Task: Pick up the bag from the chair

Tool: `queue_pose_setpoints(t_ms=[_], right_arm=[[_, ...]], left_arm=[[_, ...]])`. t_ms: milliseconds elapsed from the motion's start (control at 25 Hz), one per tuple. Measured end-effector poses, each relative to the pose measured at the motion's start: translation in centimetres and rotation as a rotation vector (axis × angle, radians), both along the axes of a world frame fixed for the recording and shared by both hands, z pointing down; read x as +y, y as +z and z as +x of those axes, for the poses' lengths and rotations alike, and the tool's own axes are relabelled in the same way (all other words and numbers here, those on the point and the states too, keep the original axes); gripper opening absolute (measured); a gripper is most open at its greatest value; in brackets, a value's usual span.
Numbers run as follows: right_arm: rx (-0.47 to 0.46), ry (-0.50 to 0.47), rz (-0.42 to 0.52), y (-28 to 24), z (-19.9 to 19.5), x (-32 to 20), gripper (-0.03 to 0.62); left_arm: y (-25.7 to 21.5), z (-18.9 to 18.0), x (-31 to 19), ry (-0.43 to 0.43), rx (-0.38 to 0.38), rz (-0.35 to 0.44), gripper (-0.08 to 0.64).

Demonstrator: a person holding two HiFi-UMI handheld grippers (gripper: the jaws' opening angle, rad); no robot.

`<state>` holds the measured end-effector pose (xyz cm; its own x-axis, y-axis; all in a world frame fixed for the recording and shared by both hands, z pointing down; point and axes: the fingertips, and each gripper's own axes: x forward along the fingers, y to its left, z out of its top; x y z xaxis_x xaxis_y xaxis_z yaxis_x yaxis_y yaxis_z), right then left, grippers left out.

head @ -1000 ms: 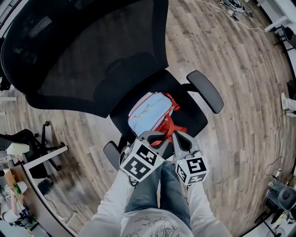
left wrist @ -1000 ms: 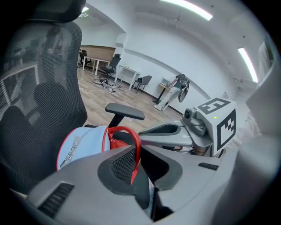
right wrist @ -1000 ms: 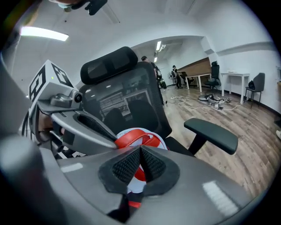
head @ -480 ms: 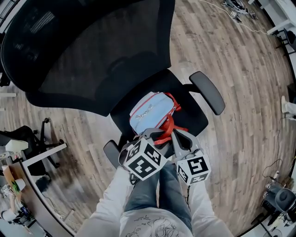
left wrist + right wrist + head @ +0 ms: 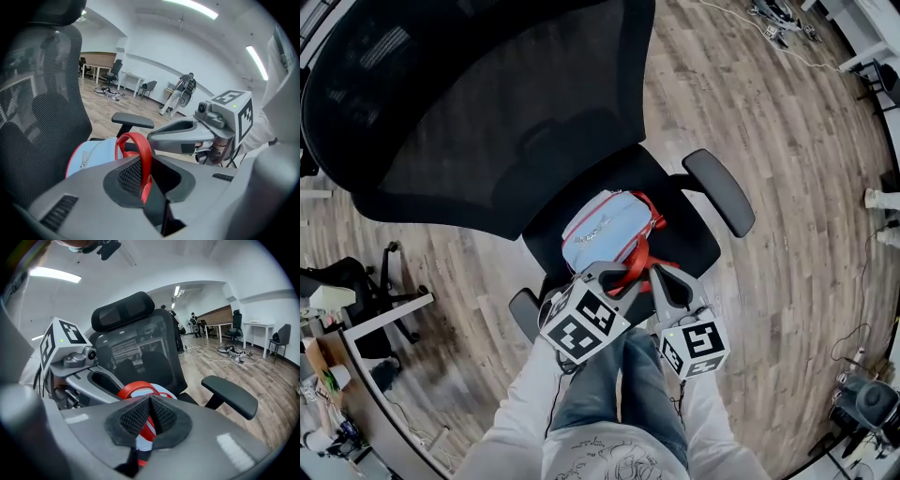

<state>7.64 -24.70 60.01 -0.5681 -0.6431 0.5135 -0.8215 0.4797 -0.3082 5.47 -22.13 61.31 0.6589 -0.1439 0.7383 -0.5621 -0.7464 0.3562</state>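
A light blue bag (image 5: 605, 228) with red trim lies on the seat of a black mesh office chair (image 5: 684, 239). Its red handle straps (image 5: 639, 255) rise toward me. My left gripper (image 5: 621, 279) is shut on one red strap (image 5: 140, 150), which runs between its pads. In the left gripper view the bag (image 5: 91, 154) lies just beyond the jaws. My right gripper (image 5: 656, 274) is shut on a red strap (image 5: 149, 427) too, with the bag (image 5: 161, 391) showing behind. The two grippers sit side by side at the seat's front edge.
The chair's tall backrest (image 5: 487, 103) stands behind the bag, with an armrest (image 5: 719, 190) to the right and another (image 5: 525, 314) at the left. Wooden floor (image 5: 787, 187) surrounds the chair. A desk and a second chair (image 5: 356, 300) stand at the far left. My legs are below the grippers.
Both grippers have shifted only slightly while holding the red straps. The bag stays on the seat.
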Motion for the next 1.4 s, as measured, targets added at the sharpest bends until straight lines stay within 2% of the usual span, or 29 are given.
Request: queue_pose_setpoints(t_ms=[160,400,560,720,960,1400], right_arm=[[-0.008,0.046,0.006,-0.8,0.4,-0.3,0.009],[-0.011,0.075,0.039,-2.5,0.4,-0.7,0.009],[-0.006,0.084,0.074,-5.0,0.1,-1.1,0.009],[-0.025,0.088,0.127,-8.9,0.2,-1.7,0.009],[-0.027,0.082,0.210,-14.1,0.5,-2.0,0.009],[-0.033,0.117,0.397,-24.6,1.1,-3.4,0.009]], left_arm=[[-0.8,-1.0,-1.0,-0.076,0.040,0.007,0.049],[-2.6,-1.9,-2.4,-0.168,0.058,0.039,0.051],[-4.3,-2.2,-1.9,-0.209,0.065,0.030,0.051],[-7.4,-2.2,-1.1,-0.291,0.115,0.027,0.051],[-14.0,-2.5,-1.3,-0.354,0.176,0.113,0.051],[-26.3,-3.9,-4.5,-0.458,0.217,0.378,0.049]])
